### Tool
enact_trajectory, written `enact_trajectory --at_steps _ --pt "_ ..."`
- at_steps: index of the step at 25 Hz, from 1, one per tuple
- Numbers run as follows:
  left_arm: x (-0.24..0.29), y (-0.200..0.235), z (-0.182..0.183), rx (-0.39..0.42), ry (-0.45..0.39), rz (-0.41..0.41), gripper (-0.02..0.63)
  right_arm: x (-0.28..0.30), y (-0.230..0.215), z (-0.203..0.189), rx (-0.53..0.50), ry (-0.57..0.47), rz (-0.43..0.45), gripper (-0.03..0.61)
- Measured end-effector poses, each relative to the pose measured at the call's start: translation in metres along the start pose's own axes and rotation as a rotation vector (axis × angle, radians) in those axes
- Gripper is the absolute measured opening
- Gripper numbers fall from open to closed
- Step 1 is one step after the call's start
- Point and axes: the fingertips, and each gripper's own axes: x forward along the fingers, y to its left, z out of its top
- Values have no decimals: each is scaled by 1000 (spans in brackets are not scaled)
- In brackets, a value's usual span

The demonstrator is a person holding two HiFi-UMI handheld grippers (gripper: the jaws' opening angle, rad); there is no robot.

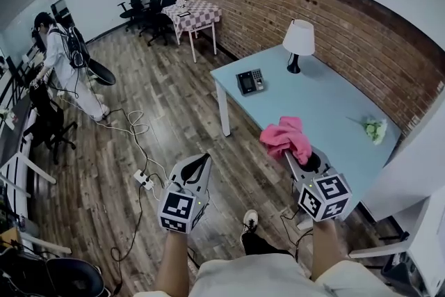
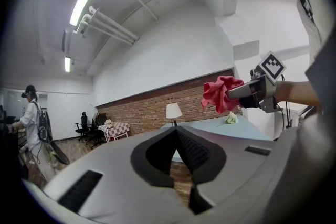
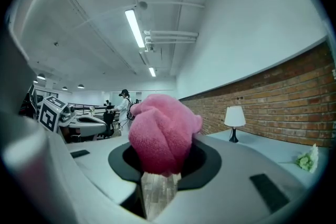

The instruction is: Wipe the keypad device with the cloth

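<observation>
Right gripper [image 1: 292, 153] is pinching the pink cloth [image 1: 285, 137], bunched, soft and light; hold by the bunch looks secure. Left gripper [image 1: 202, 158] is riding closed, empty. Keypad device [image 1: 250, 81] is sitting far left on the blue table [image 1: 327, 108], probably slide-prone

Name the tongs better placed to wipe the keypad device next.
Right. The right tongs grip the pink cloth by the table's near edge, toward the keypad device; the left tongs are shut, empty, over the floor.
</observation>
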Motion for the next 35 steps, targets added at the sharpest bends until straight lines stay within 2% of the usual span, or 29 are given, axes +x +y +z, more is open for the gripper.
enact_trajectory --at_steps 4,21,35 --pt "39 25 4 -2 -10 20 11 43 -24 7 -10 -3 23 138" --pt "214 88 3 5 11 -35 11 177 -130 13 -12 63 11 138" --pt "290 121 -16 -9 67 -68 12 250 -165 8 -6 105 24 138"
